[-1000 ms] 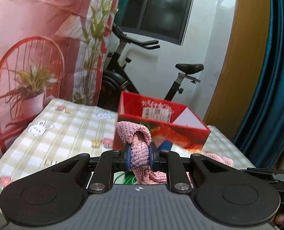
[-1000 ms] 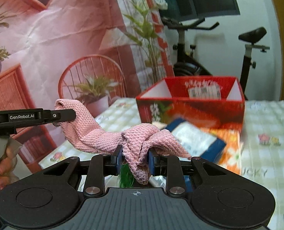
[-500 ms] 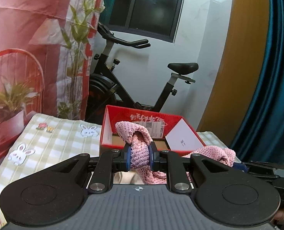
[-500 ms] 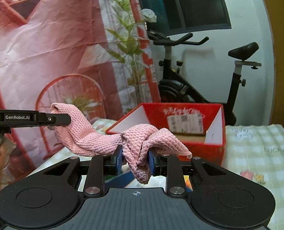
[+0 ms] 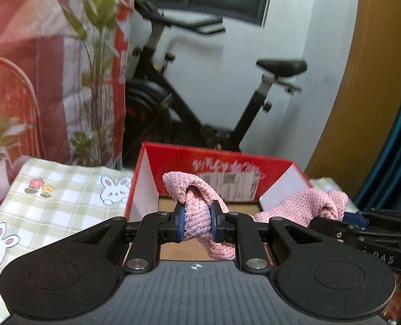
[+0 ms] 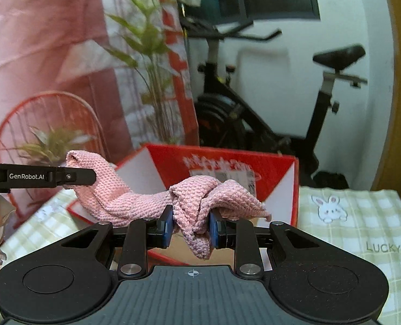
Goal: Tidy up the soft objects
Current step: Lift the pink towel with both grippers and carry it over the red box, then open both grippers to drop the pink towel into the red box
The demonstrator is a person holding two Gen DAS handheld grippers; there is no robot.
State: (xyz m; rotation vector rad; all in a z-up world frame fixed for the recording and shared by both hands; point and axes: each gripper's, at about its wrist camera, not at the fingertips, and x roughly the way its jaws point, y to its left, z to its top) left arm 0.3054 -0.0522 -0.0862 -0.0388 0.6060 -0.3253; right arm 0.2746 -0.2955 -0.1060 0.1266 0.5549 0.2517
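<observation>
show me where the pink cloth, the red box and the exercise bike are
pink cloth (image 6: 135,203), right wrist view, on the knitted span stretched between the two grippers
red box (image 5: 173,159), left wrist view, on its red back wall
exercise bike (image 6: 338,55), right wrist view, on its black saddle

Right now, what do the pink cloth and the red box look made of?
Pink knitted cloth: soft yarn or microfibre, matte; visible looped stitches, limp drape. Red open-topped box: likely cardboard, printed red outside; white inner walls, brown floor, crisp folded edges.
</observation>
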